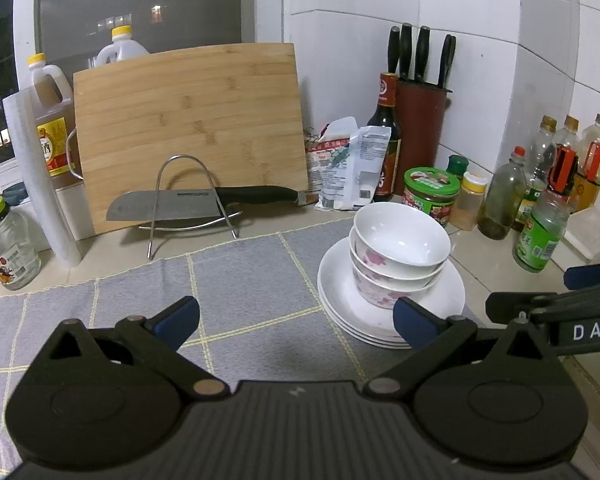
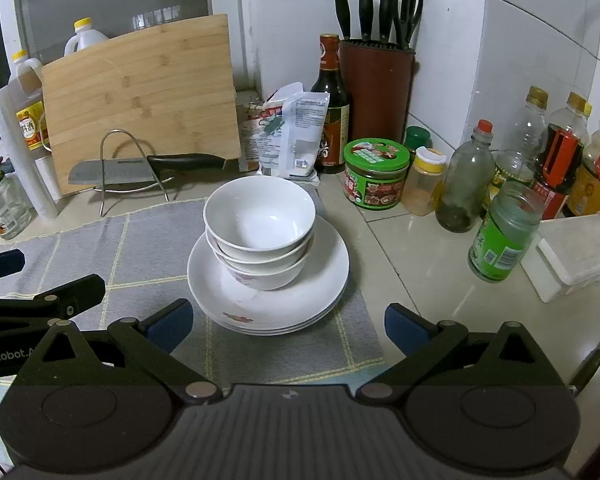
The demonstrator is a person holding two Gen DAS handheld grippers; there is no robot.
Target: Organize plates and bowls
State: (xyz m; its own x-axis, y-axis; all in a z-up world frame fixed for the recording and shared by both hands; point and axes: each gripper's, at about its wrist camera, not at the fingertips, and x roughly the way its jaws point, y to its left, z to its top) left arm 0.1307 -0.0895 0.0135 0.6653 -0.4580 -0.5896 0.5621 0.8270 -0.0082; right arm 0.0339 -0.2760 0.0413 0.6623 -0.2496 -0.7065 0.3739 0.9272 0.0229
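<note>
Three nested white bowls [image 2: 259,224] with pink flower prints stand on a stack of white plates [image 2: 320,280] at the right edge of a grey checked mat [image 2: 140,256]. My right gripper [image 2: 288,326] is open just in front of the stack, its blue fingertips either side of the plates' near rim, touching nothing. In the left wrist view the bowls [image 1: 400,248] and plates [image 1: 340,296] sit to the right. My left gripper [image 1: 296,318] is open over bare mat [image 1: 240,288], left of the stack. The right gripper's fingers [image 1: 512,304] reach in from the right edge.
A bamboo cutting board [image 1: 188,128] leans at the back with a cleaver [image 1: 172,204] on a wire rack. Knife block [image 2: 376,84], sauce bottles, jars [image 2: 376,180] and a green-labelled bottle [image 2: 504,236] crowd the right counter. A white box [image 2: 580,252] sits at far right.
</note>
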